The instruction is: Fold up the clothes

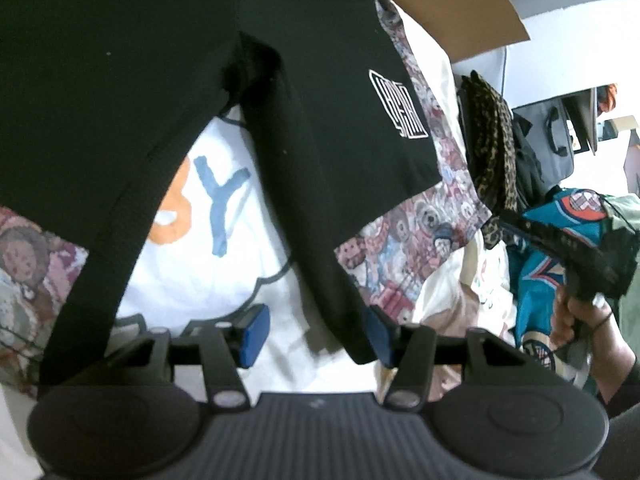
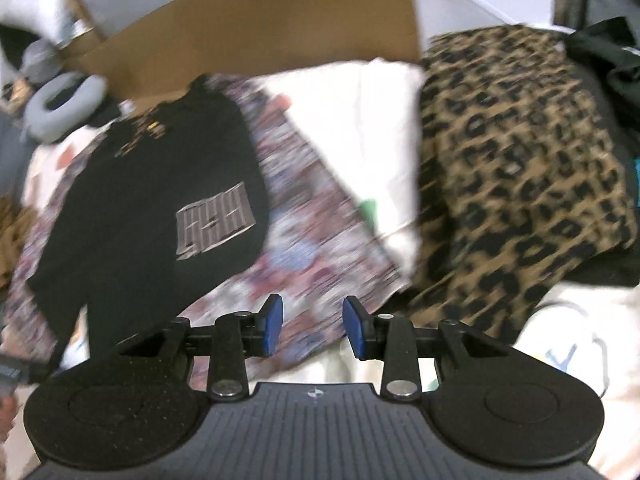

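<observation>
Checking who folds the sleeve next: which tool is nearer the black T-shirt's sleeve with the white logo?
Left. The left tool hangs open right at the hem of the black T-shirt's sleeve, the cloth beside one pad. The right tool is open over the patterned blanket, apart from the sleeve.

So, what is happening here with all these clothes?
A person is folding laundry with a gripper in each hand. A black T-shirt lies spread on a patterned cloth. The left gripper is open at its sleeve edge. The right gripper is open and empty, beside a leopard-print garment.
</observation>
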A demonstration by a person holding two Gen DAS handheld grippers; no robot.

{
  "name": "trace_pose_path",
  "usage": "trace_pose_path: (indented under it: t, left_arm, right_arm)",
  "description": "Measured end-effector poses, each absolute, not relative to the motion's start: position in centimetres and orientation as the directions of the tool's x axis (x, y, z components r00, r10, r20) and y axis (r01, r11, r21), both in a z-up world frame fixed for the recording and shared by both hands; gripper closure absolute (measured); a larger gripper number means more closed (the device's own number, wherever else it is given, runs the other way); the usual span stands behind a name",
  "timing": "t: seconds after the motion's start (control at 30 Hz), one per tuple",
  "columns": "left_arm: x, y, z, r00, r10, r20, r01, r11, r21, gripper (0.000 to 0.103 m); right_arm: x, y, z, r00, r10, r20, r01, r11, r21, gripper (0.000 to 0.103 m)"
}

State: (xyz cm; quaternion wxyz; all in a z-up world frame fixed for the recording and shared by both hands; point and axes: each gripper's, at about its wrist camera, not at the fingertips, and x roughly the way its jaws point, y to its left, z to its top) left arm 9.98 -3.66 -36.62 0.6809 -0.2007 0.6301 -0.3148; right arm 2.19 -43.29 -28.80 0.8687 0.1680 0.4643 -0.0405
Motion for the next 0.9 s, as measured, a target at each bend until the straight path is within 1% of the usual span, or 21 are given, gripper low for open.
trace_pose_path:
  t: [0.2, 0.33, 0.47, 0.5, 0.53, 0.57, 0.6, 0.63, 0.67, 0.7, 0.73, 0.8, 0.9]
  left_arm:
    - [9.9, -3.7, -36.9, 0.013, -0.695, -0.719, 0.134, 0.714, -0.687, 0.049]
    - [9.7, -3.8, -37.2, 0.013, -0.706, -0.708, 0.111, 0.705, -0.701, 0.049]
    - [9.6, -3.9, -37.8, 0.016, -0.722, -0.692, 0.079, 0.691, -0.719, 0.049]
    - [9.6, -4.0, -37.9, 0.015, -0.726, -0.688, 0.073, 0.687, -0.723, 0.049]
    - [9.5, -4.1, -38.1, 0.014, -0.733, -0.68, 0.061, 0.68, -0.731, 0.049]
    - [9.5, -4.2, -38.3, 0.014, -0.74, -0.673, 0.049, 0.673, -0.738, 0.049]
    - [9.5, -4.2, -38.5, 0.014, -0.747, -0.665, 0.037, 0.665, -0.746, 0.051]
    - [9.5, -4.4, -38.7, 0.01, -0.753, -0.658, 0.032, 0.658, -0.752, 0.056]
    - [9.5, -4.5, -38.9, 0.006, -0.759, -0.651, 0.026, 0.65, -0.759, 0.058]
    - [9.5, -4.7, -39.0, 0.001, -0.765, -0.643, 0.021, 0.643, -0.765, 0.067]
    - [9.4, -4.8, -39.2, -0.012, -0.776, -0.63, 0.011, 0.63, -0.776, 0.082]
    - [9.3, -5.2, -39.6, -0.037, -0.797, -0.603, -0.008, 0.603, -0.797, 0.098]
    - [9.1, -5.5, -39.0, -0.045, -0.81, -0.585, 0.023, 0.585, -0.811, 0.099]
  right_arm:
    - [4.3, -45.5, -30.1, 0.555, -0.006, -0.832, 0.282, 0.942, 0.181, 0.063]
    - [5.1, -46.5, -32.0, 0.508, -0.021, -0.861, 0.3, 0.942, 0.153, 0.063]
    - [5.1, -47.1, -33.1, 0.484, 0.002, -0.875, 0.321, 0.93, 0.18, 0.064]
    - [5.1, -47.2, -33.3, 0.484, 0.011, -0.875, 0.325, 0.926, 0.19, 0.066]
    - [5.0, -47.2, -33.4, 0.482, 0.019, -0.876, 0.326, 0.924, 0.2, 0.071]
    - [5.1, -47.2, -33.3, 0.479, 0.028, -0.877, 0.318, 0.926, 0.203, 0.084]
    - [5.1, -47.1, -33.2, 0.476, 0.036, -0.879, 0.31, 0.928, 0.206, 0.093]
    - [5.2, -47.0, -33.1, 0.473, 0.044, -0.88, 0.302, 0.93, 0.209, 0.093]
    - [5.2, -46.9, -33.0, 0.47, 0.052, -0.881, 0.294, 0.932, 0.212, 0.095]
    - [5.2, -46.9, -32.8, 0.468, 0.057, -0.882, 0.287, 0.934, 0.213, 0.095]
    - [5.1, -46.9, -32.6, 0.469, 0.059, -0.881, 0.284, 0.935, 0.214, 0.096]
    - [4.9, -47.0, -32.1, 0.475, 0.065, -0.878, 0.278, 0.935, 0.219, 0.096]
    - [4.5, -47.3, -31.0, 0.486, 0.059, -0.872, 0.278, 0.935, 0.218, 0.097]
